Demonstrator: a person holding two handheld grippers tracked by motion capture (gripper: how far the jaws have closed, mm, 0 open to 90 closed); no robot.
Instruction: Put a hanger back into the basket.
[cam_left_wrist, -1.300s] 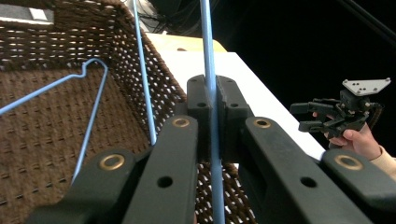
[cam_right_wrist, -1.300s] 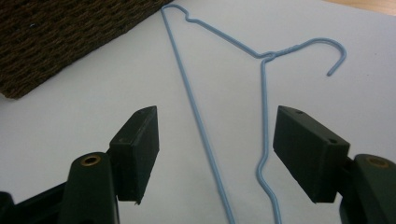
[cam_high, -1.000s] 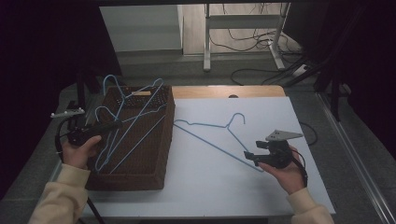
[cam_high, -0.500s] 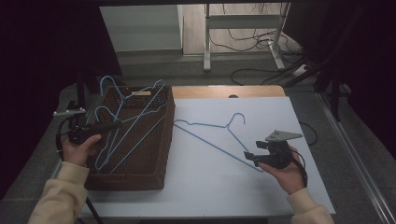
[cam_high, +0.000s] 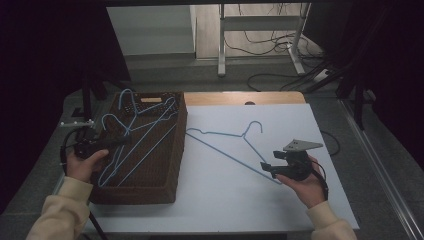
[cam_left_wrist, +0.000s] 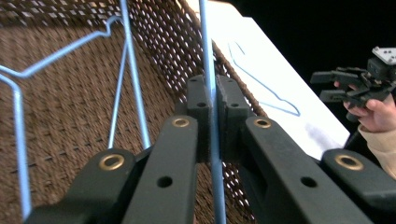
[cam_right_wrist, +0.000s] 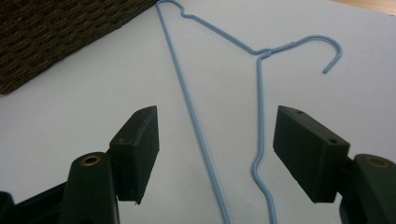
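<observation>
**Left pinching a hanger in the basket, right spread over a hanger on the table**

Left gripper (cam_high: 120, 141) over the left half of the basket (cam_high: 165, 185), jaws pressed together on a thin blue wire. Seen close in the left gripper view: pads (cam_left_wrist: 200, 105) clamped on the held hanger (cam_left_wrist: 208, 56), its wire running straight up between them and on past the basket's far wall. Gripper held by the left hand (cam_high: 84, 162) at the basket's left edge, cream sleeve below. More hangers (cam_high: 145, 112) piled in the basket, crossing one another, hooks toward the far left corner; how many cannot be told. Basket brown, woven, rectangular, at the left end of the table (cam_high: 225, 210), its right wall just beside the white surface.

Right gripper (cam_high: 267, 167) low over the table's right half, jaws spread wide, nothing pinched. Loose hanger (cam_high: 225, 145) flat on the white surface, hook pointing to the far right, one corner near the basket's wall, the other corner at the right gripper. In the right gripper view: two wires of that hanger (cam_right_wrist: 196, 121) passing between the spread pads (cam_right_wrist: 140, 144), clear of both. Gripper carried in the right hand (cam_high: 302, 187), palm up under it, grey plate on top.

Grippers well apart, basket wall and open table between them.
</observation>
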